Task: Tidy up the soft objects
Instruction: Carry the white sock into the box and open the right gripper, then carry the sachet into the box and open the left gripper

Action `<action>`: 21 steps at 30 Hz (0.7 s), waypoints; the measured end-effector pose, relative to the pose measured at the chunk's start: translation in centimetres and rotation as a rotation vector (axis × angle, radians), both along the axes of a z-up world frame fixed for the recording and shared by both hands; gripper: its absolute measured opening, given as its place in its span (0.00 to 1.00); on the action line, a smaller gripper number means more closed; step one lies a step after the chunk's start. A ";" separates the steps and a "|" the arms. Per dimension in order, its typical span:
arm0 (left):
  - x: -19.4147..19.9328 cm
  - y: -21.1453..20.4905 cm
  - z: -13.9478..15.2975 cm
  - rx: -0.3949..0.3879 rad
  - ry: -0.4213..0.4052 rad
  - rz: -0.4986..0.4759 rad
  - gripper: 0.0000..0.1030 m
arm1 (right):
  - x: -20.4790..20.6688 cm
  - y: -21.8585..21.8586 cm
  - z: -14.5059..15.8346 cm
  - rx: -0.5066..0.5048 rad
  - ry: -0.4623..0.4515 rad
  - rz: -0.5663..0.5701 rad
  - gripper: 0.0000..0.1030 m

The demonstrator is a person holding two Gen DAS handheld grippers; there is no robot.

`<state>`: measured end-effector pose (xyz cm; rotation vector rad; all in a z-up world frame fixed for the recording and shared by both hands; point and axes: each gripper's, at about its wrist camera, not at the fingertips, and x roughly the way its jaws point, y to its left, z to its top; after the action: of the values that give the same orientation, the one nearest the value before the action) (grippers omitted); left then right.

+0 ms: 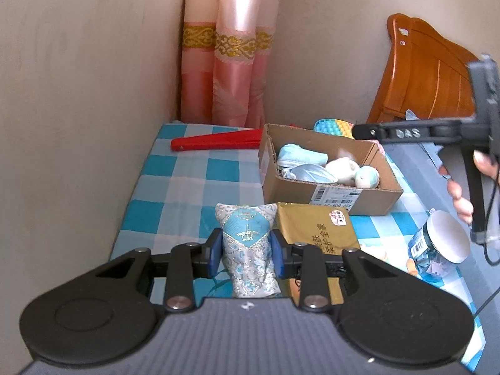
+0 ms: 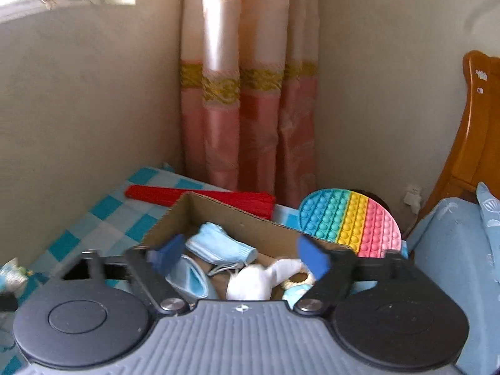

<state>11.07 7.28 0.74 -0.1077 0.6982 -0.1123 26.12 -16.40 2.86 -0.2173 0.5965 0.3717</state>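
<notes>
The left tool clamps its blue pads against both sides of an embroidered blue-and-silver sachet, held just above the checked blue-and-white cloth that covers the surface. Touching the sachet's right side lies a flat gold-brown packet printed with dark characters. To the right, a clear jar with a white lid lies on its side. Beyond the packet sits an open cardboard box that holds light blue face masks, a white plush toy and a small pale ball. The right tool hangs over the box with its fingers spread wide and nothing between them. Behind the box a folded red fan lies on the cloth, and a rainbow pop-it toy leans near the wall. A pink curtain with a gold band hangs in the corner, beside a wooden headboard.
</notes>
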 end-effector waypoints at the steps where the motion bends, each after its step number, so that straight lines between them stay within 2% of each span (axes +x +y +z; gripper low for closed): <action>1: 0.0 0.0 0.1 0.003 -0.001 -0.002 0.30 | -0.6 -0.3 0.0 0.019 -0.010 0.010 0.92; 5: 0.4 -0.1 0.5 0.006 -0.001 -0.012 0.30 | -2.8 -1.1 0.3 0.036 -0.027 0.023 1.00; 11: 1.7 -0.4 0.9 -0.002 0.004 -0.031 0.30 | -7.2 -2.8 0.8 0.074 -0.010 0.018 1.00; 21: 5.8 -4.3 3.5 0.021 -0.022 -0.141 0.30 | -15.5 -2.9 -2.4 0.041 -0.002 -0.036 1.00</action>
<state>16.88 2.96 4.28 -0.0366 0.6849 -0.2406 10.61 -19.27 0.49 -0.1675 0.5898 0.3486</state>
